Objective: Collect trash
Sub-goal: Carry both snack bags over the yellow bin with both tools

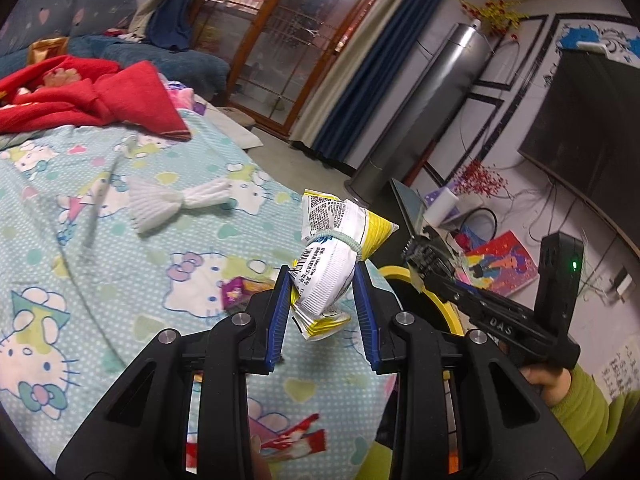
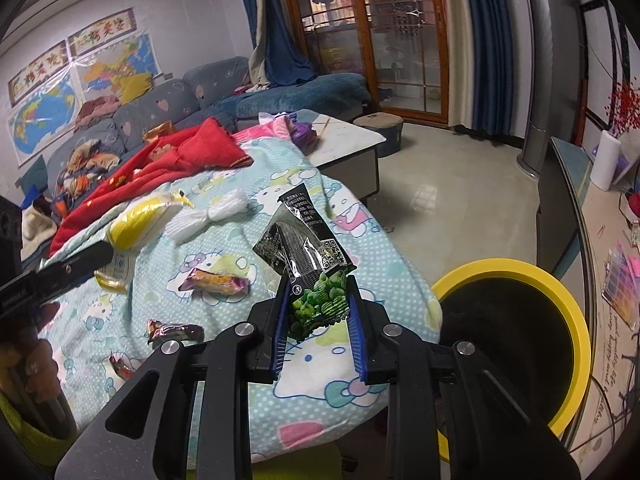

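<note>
My left gripper (image 1: 322, 276) is shut on a white and yellow snack bag (image 1: 334, 252) tied with a band, held above the Hello Kitty blanket (image 1: 100, 240). The same bag shows in the right wrist view (image 2: 138, 220). My right gripper (image 2: 318, 286) is shut on a black and green pea snack packet (image 2: 306, 248), held above the blanket's edge, left of the yellow-rimmed black bin (image 2: 516, 320). The bin's rim also shows in the left wrist view (image 1: 404, 274), behind the right gripper (image 1: 424, 256).
Small wrappers (image 2: 216, 282) (image 2: 174, 332) (image 2: 122, 366) lie on the blanket, with a white knitted piece (image 2: 210, 216) and a red cloth (image 2: 176, 160). A red wrapper (image 1: 292, 438) lies near the left gripper. A TV stand (image 2: 568, 184) stands right of the bin.
</note>
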{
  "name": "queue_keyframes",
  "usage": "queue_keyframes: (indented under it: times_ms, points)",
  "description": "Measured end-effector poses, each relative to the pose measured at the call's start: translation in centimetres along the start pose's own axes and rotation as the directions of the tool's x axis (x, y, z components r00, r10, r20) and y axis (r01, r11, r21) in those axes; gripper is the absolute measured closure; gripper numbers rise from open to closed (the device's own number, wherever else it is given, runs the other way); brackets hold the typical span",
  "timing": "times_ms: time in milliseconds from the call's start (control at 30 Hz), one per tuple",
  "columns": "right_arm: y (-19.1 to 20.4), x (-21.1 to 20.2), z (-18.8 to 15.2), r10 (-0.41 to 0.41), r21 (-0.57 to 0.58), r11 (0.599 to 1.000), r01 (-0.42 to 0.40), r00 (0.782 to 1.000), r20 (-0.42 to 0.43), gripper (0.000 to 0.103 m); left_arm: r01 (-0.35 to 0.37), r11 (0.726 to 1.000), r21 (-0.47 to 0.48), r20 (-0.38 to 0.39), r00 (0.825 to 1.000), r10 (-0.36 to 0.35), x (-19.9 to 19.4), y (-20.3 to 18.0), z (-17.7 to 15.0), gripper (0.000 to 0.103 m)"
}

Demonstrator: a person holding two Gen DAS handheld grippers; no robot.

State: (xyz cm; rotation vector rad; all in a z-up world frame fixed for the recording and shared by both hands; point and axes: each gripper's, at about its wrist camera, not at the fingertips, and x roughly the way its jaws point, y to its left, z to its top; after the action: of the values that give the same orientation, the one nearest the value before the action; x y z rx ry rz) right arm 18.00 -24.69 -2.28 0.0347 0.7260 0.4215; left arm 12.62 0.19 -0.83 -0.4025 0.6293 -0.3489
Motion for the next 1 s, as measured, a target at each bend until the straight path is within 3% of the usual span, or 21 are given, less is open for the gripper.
queue_keyframes:
  times_ms: [1000]
  points:
    - [-11.4, -1.6, -2.1, -0.124, 0.285, 0.952, 0.112, 0.992, 0.025, 0.078, 0.086, 0.978, 0.188, -0.149, 0.987, -0.058, 6.4, -8.9, -3.1, 0.079]
